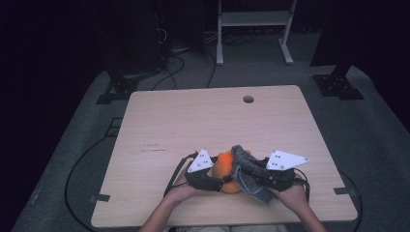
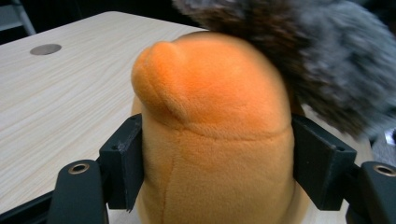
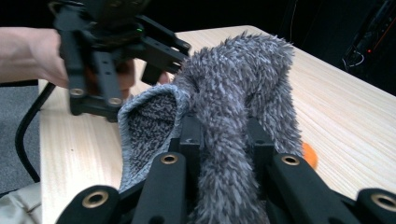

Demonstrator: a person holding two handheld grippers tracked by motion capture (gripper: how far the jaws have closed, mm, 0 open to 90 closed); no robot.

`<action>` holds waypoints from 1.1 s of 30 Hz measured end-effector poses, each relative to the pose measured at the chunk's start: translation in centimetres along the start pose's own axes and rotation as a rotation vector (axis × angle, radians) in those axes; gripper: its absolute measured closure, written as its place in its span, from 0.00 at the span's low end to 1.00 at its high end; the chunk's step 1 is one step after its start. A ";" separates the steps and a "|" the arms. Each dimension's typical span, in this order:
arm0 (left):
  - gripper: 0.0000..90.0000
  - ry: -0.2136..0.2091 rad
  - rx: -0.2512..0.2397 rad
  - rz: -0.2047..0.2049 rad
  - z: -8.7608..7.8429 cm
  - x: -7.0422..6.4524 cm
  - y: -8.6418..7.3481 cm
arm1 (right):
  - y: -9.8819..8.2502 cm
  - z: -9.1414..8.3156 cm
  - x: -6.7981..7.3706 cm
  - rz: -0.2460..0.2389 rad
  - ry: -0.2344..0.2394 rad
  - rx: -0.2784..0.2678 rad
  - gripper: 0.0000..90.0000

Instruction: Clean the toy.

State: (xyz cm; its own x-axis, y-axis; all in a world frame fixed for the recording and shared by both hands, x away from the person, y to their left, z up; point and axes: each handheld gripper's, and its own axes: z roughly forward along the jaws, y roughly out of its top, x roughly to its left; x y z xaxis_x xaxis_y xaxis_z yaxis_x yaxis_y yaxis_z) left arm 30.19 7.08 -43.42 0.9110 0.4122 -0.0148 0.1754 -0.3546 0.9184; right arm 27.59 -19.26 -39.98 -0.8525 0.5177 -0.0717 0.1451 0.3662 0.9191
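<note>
An orange plush toy [image 1: 223,164] stands near the table's front edge, and in the left gripper view the toy [image 2: 210,93] sits between the two black jaws with both pads against its sides. My left gripper [image 2: 217,158] [image 1: 218,178] is shut on it. A grey fuzzy sock [image 1: 244,170] drapes over the toy's right side, and its blurred shag [image 2: 322,51] hangs at the upper right. My right gripper [image 3: 226,135] [image 1: 257,173] is shut on the sock [image 3: 243,74], whose knit opening [image 3: 149,121] gapes to the left. The left gripper [image 3: 156,63] shows behind it.
The light wooden table [image 1: 193,121] has a round cable hole [image 1: 248,99] near its far edge. On the grey carpet behind stand a white metal frame [image 1: 254,19], black stand bases [image 1: 338,84] and loose cables [image 1: 169,63]. A cable [image 1: 77,164] loops left of the table.
</note>
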 end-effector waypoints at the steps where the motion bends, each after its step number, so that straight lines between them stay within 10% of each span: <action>1: 0.30 -0.008 -0.002 0.004 0.0 -0.1 -0.1 | -0.3 -0.1 -0.5 0.022 0.000 -0.006 0.82; 10: 0.26 -0.024 0.022 0.112 0.2 -1.1 0.3 | -1.8 -1.5 -2.3 0.096 -0.035 -0.003 0.81; 16: 0.17 -0.039 0.038 0.030 0.0 -0.1 0.2 | -2.0 -1.3 -2.2 0.087 -0.019 0.010 0.82; 25: 0.24 -0.062 0.052 0.133 0.6 -1.7 0.2 | 0.8 -1.1 0.6 -0.063 0.033 -0.005 0.81; 33: 0.24 -0.074 0.042 0.114 0.7 -1.4 -0.1 | -2.0 -2.3 -2.5 0.048 -0.003 0.034 0.81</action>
State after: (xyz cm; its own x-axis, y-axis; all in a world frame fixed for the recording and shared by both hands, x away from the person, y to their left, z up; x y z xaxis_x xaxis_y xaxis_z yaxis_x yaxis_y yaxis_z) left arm 29.15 5.90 -43.76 0.9505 0.3051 0.0581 0.0833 -0.4306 0.8987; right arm 28.27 -23.00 -40.74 -0.8428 0.5374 -0.0288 0.2029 0.3668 0.9079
